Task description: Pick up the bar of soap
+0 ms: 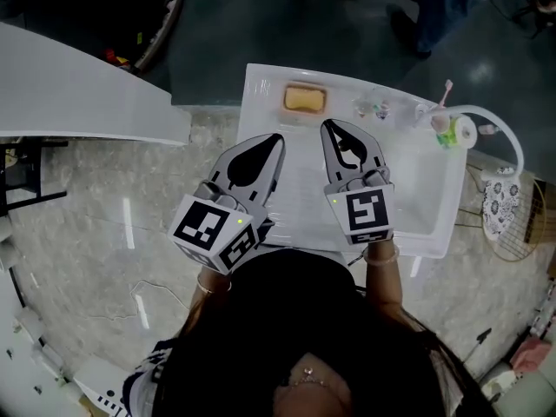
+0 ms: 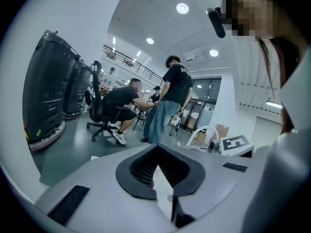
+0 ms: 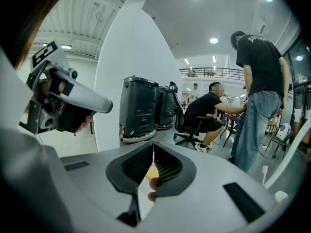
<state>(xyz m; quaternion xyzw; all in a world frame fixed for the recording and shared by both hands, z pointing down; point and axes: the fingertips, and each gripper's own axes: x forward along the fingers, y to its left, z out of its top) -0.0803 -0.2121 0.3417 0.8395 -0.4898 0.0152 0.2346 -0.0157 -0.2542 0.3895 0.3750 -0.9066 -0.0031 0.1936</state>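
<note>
The orange bar of soap lies at the far rim of the white sink unit, towards its left corner. Both grippers hover over the basin, short of the soap and pointing towards it. My left gripper is shut with nothing in it, its tip just near-left of the soap. My right gripper is also shut and empty, its tip just near-right of the soap. In the right gripper view a sliver of the soap shows through the gap below the closed jaws. The left gripper sees only white below.
A white curved faucet and a cup with toothbrushes stand at the sink's far right, small bottles beside them. A white curved counter is at left. Several people stand or sit beyond the sink.
</note>
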